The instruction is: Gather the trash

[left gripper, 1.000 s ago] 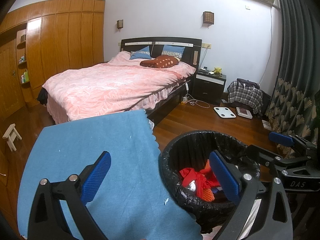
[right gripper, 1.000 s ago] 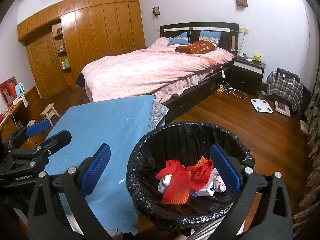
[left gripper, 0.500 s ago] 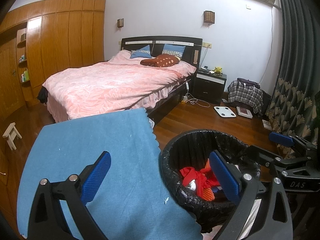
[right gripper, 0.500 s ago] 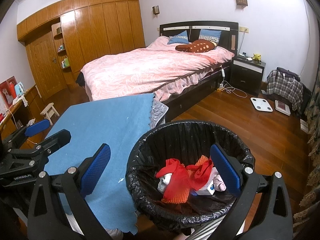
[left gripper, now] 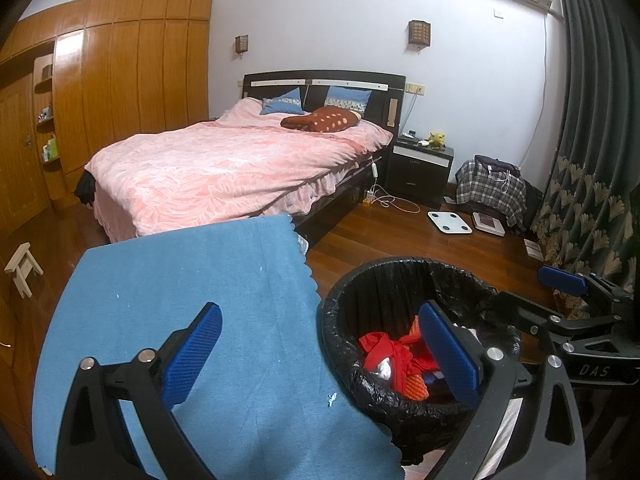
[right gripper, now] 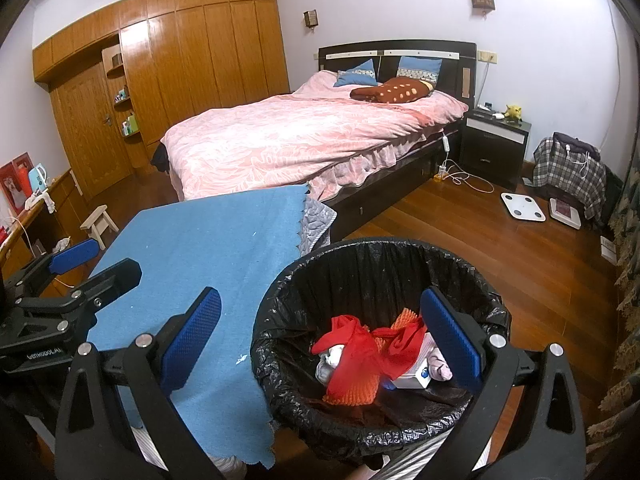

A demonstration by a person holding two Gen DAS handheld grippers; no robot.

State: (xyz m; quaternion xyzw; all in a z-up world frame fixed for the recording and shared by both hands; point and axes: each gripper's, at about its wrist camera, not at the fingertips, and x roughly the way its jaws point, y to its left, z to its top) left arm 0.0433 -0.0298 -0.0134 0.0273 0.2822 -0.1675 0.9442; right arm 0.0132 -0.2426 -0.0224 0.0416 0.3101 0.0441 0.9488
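Table: covered by a blue cloth [right gripper: 200, 248] with a zigzag edge; a small white scrap [right gripper: 241, 358] lies near its right edge.
Floor: dark wooden boards [right gripper: 500, 264]; a black-lined trash bin [right gripper: 360, 280] stands just beside the table.
Also on floor: white bathroom scale [right gripper: 523, 207], small wooden stool [right gripper: 99, 222].
Bed: pink bedspread [right gripper: 304, 140], two blue pillows, brown dotted cushion [right gripper: 390, 91].

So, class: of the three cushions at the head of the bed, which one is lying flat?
The brown spotted cushion; the two blue cushions lean upright against the headboard.
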